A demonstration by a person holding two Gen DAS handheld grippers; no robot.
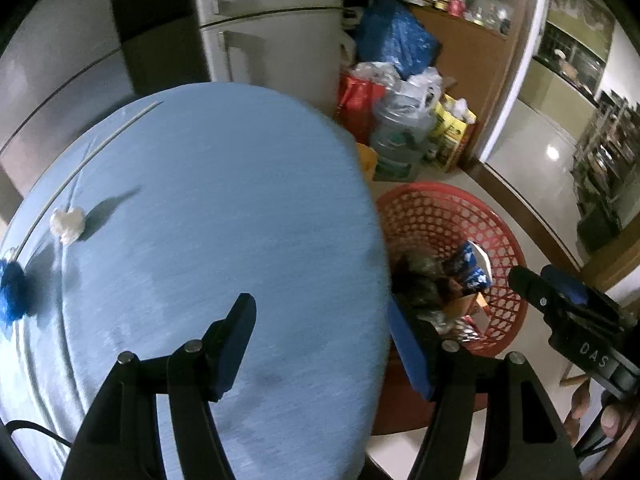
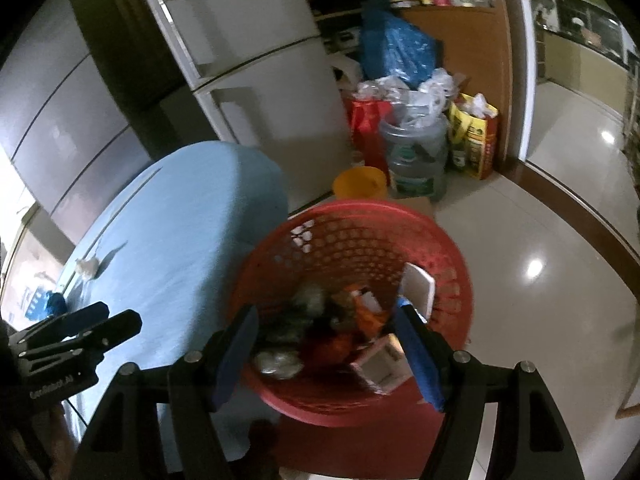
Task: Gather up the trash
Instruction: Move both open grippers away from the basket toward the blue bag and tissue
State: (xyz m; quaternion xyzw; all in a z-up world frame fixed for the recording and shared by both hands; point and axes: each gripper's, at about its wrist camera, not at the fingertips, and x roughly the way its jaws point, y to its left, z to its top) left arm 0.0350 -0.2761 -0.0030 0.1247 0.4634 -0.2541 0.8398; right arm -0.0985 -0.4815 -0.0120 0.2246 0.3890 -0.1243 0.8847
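Blue table top (image 1: pixel 224 208) bare across its middle, 2 scraps at far left edge: white wad (image 1: pixel 67 224), blue wad (image 1: pixel 12 294), red basket (image 2: pixel 440 248) hard against table's right edge.

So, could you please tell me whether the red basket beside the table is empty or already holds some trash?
It already holds trash. The red basket contains a heap of crumpled wrappers and a small carton.
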